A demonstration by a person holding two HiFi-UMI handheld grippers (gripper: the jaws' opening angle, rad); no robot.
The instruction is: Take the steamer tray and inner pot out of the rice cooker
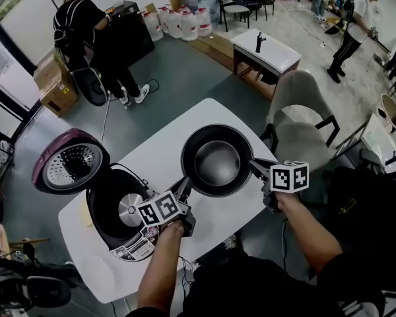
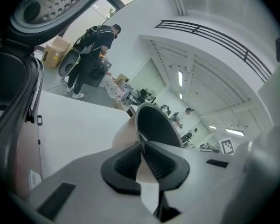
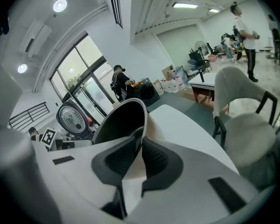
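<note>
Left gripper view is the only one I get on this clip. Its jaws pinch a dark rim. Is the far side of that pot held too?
Observer: Yes. The right gripper view shows the right gripper shut on the opposite rim of the inner pot.
Operator: Is the pot out of the cooker?
Observer: Yes. In the head view it is over the white table, to the right of the open rice cooker. I cannot tell whether it touches the table.
Operator: What is left in the cooker?
Observer: Its well shows only the bare heating plate.
</note>
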